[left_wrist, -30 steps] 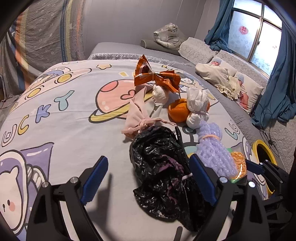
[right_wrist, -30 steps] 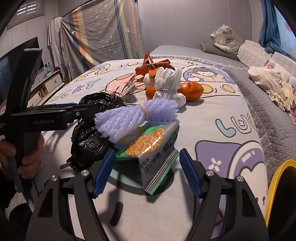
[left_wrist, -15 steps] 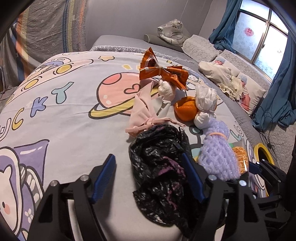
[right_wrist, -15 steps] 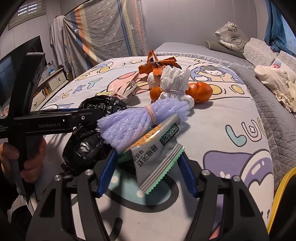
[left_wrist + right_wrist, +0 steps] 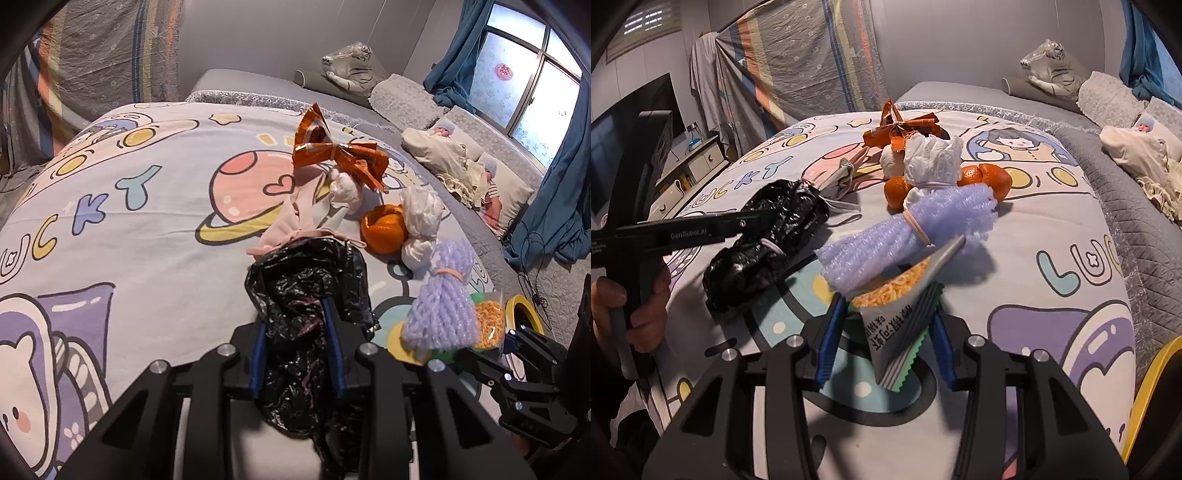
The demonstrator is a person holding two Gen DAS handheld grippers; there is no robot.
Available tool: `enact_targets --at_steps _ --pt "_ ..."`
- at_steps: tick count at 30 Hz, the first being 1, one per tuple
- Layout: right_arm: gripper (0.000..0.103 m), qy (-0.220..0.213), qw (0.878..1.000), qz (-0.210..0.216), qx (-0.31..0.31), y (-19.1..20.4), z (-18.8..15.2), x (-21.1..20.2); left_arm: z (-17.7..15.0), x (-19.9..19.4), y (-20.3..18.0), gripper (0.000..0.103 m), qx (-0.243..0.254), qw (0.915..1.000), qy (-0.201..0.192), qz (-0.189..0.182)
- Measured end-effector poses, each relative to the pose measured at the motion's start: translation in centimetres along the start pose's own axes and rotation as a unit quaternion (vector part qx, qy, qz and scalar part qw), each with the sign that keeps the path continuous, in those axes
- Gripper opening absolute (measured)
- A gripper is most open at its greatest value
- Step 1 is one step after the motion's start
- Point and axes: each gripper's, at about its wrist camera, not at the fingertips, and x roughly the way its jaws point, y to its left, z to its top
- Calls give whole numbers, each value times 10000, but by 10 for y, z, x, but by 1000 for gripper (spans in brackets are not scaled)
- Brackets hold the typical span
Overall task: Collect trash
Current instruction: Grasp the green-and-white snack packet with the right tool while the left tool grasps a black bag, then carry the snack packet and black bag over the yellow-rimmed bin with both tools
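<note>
The bed has one big cartoon sheet over it, and the trash lies in a bunch in the middle of it. A second ago both pairs of tongs stood wide apart with the trash just in front of them. Now both have been closing.

The left tongs squeeze the black plastic bag, and the bag bulges up between the blue pads. The right tongs pinch the snack packet. The packet lay flat on the sheet before. Now its sides are bent up and its top end pokes under the purple foam net.

Counting from big to small: one black bag, one purple foam net tied with a rubber band, one snack packet, one pink cloth bundle, one orange foil wrapper twisted like a bow, two white paper wads, and some orange peel in a few pieces. One yellow bin rim peeks up at the side of the bed.

The sheet says "LUCKY" in big coloured letters. The left tongs' arm says "GenRobot.AI" in the right wrist view. The packet has black print on it, upside down, and I cannot read it.
</note>
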Motion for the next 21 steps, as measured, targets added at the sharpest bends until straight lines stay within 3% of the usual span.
enact_targets --at_steps 7,21 --pt "33 9 9999 -90 53 -8 -4 -7 4 -9 9 15 -128 9999 -76 66" --pt "31 67 9996 -250 116 -20 -14 -19 -7 -37 44 14 -380 9985 -105 370"
